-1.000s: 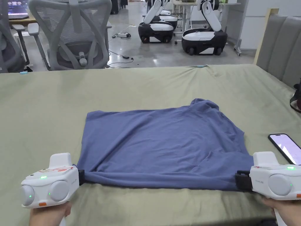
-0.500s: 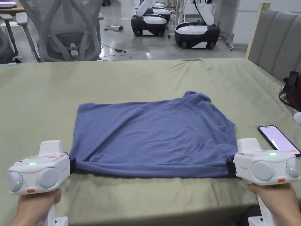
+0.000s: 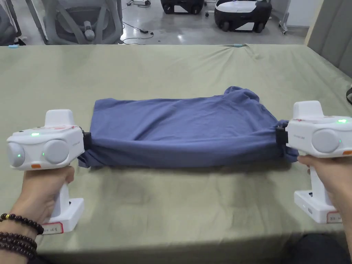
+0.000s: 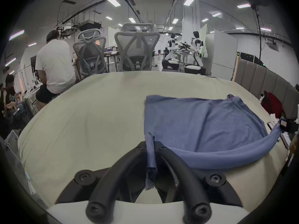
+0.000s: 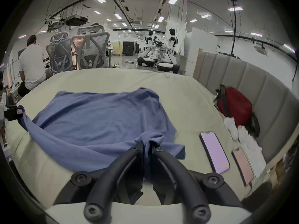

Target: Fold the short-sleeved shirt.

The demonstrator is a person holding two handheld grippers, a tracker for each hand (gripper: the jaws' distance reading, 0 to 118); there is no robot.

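Note:
A blue short-sleeved shirt [image 3: 182, 132] lies across the green-covered table [image 3: 172, 206], with its near edge lifted off the cloth and stretched between both grippers. My left gripper [image 3: 87, 141] is shut on the shirt's near left corner [image 4: 149, 148]; blue fabric hangs down between its jaws. At the right end, my right gripper [image 3: 280, 135] is shut on the near right corner [image 5: 148, 144], where the cloth bunches. The far half of the shirt [image 5: 100, 108] rests flat, with a raised lump [image 3: 240, 92] at its far right corner.
Two phones [image 5: 214, 151] and a red bag [image 5: 234, 108] lie on the table to the right, beside a grey padded panel [image 5: 242, 80]. Grey office chairs [image 3: 86, 20] and wheeled robots [image 3: 240, 13] stand beyond the far edge. A person in a white shirt [image 4: 55, 65] sits far left.
Both grippers have lifted the shirt's near edge off the table and carried it toward the far edge, so the visible shirt looks shorter. The head camera has tilted down.

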